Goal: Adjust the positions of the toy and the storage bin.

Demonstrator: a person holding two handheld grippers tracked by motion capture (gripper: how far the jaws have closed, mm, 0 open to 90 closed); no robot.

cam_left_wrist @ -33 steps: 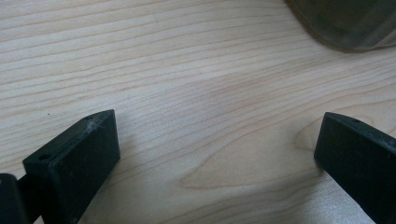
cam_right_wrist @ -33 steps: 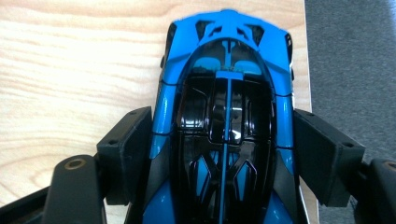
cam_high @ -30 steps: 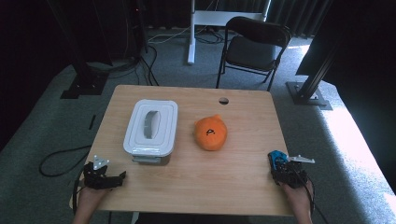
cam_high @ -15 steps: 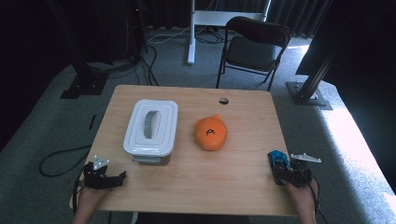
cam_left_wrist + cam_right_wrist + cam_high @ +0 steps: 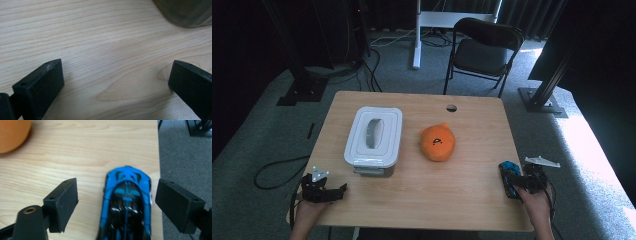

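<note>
1. your right gripper [image 5: 116,202] has just been opening its jaws; they stand wide, pads clear of the blue toy car [image 5: 127,202] lying between them.
2. the car lies on the wooden table [image 5: 452,190], near its right edge.
3. your left gripper [image 5: 116,85] stands wide over bare wood at the near left corner.
4. farther in: an orange plush [image 5: 438,142], and left of it a white lidded container [image 5: 374,135].

Wooden table [image 5: 472,195] bears box [image 5: 373,135], orange plush [image 5: 438,142], blue car [image 5: 510,176].

Lab studio: black curtains [image 5: 272,30], rig stands [image 5: 547,85], floor cables [image 5: 362,65].
</note>
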